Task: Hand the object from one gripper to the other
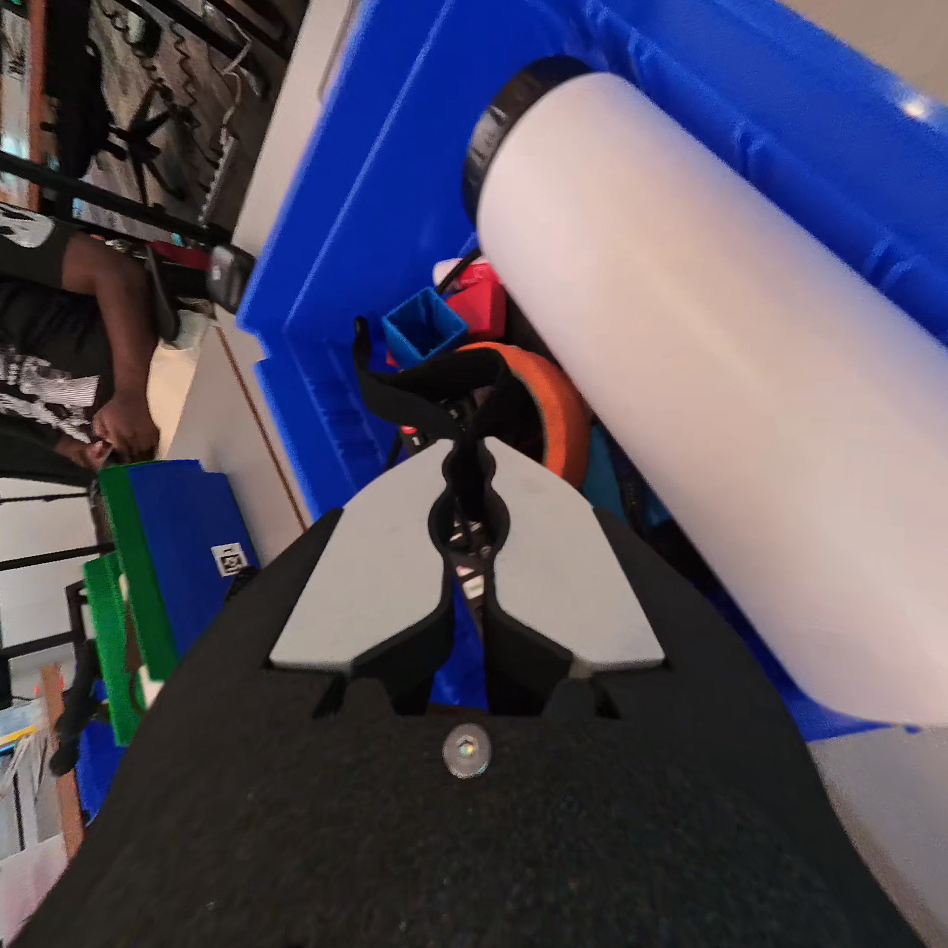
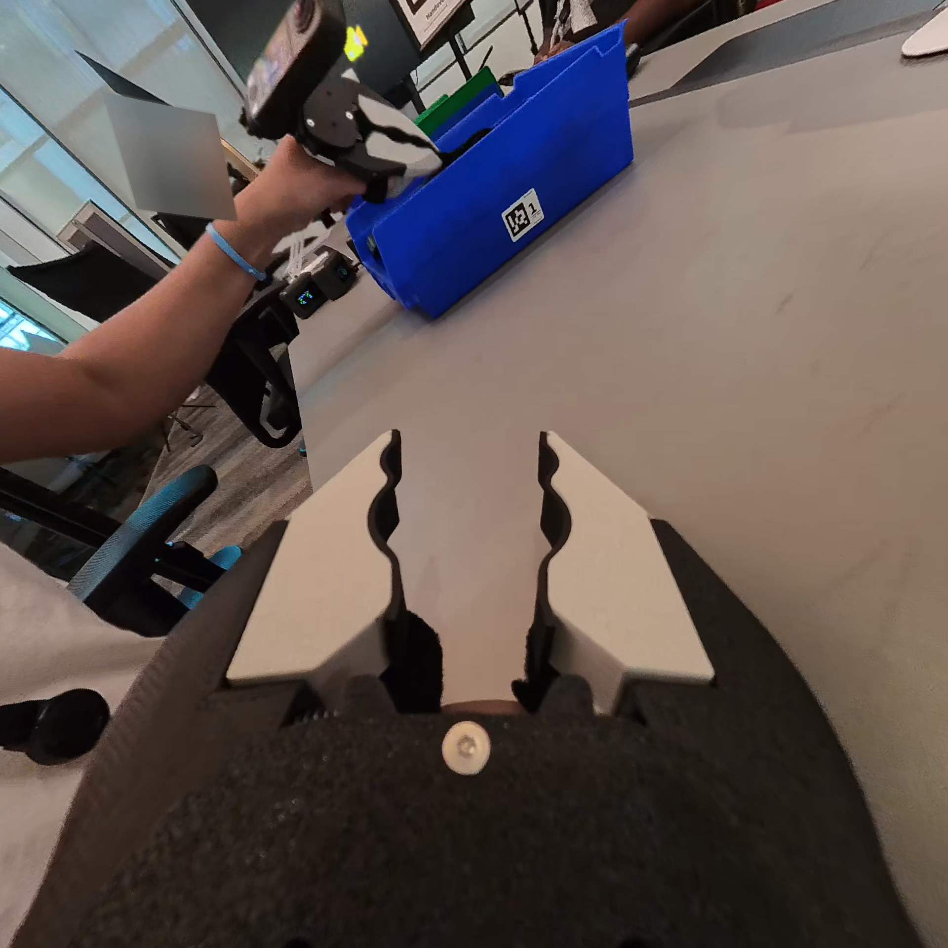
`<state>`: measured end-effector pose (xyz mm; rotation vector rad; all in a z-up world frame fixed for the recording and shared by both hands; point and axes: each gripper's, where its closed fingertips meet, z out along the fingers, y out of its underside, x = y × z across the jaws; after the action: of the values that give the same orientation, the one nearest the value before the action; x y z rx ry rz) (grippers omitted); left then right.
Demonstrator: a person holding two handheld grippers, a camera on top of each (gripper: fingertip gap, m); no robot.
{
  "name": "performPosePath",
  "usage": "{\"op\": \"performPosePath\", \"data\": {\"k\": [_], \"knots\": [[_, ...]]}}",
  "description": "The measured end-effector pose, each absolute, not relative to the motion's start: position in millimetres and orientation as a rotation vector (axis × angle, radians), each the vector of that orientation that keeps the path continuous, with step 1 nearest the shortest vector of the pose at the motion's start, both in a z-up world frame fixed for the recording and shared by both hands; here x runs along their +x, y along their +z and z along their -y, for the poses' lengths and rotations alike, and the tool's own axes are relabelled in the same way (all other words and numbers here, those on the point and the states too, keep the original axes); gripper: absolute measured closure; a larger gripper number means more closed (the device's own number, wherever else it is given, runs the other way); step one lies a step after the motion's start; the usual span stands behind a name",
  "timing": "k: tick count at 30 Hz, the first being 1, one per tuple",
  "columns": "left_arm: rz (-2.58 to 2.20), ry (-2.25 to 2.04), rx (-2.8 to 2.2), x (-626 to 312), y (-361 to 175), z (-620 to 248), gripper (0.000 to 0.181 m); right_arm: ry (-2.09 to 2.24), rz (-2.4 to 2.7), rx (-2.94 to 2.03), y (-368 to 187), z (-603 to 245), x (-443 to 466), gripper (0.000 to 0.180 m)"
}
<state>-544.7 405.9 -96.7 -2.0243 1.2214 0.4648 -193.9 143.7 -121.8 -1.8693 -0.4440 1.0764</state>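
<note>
In the left wrist view my left gripper (image 1: 468,447) reaches into a blue bin (image 1: 354,195) and is shut on a black strap (image 1: 426,382). The strap runs between both pads and loops out ahead of the fingertips. A black item with a red mark (image 1: 412,436) lies right under the strap. In the right wrist view my right gripper (image 2: 468,441) is open and empty, low over the grey table (image 2: 718,333). The left gripper (image 2: 410,164) shows farther off there, held by a hand, its tips dipped into the blue bin (image 2: 461,241).
The bin also holds a big white roll (image 1: 692,359), an orange tape roll (image 1: 561,405), a small blue square cup (image 1: 423,328) and a red item (image 1: 479,297). A person's forearm (image 2: 128,359) crosses the left side. Office chairs (image 2: 143,533) stand beyond the table's left edge.
</note>
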Motion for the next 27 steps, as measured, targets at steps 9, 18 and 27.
{"op": "performPosePath", "data": {"k": [9,18,27], "knots": [[-1.002,0.34,-1.814,-557,40,-403,0.176,1.091,0.464,-1.864,-120,-139,-201,0.126],[-1.082,-0.715,-1.492,-413,86,-272,0.176,1.178,0.456,-1.659,-79,-156,-199,0.125],[-1.009,-1.272,-1.262,-308,61,-170,0.177,2.056,0.335,-1.459,-35,-159,-254,0.119]]}}
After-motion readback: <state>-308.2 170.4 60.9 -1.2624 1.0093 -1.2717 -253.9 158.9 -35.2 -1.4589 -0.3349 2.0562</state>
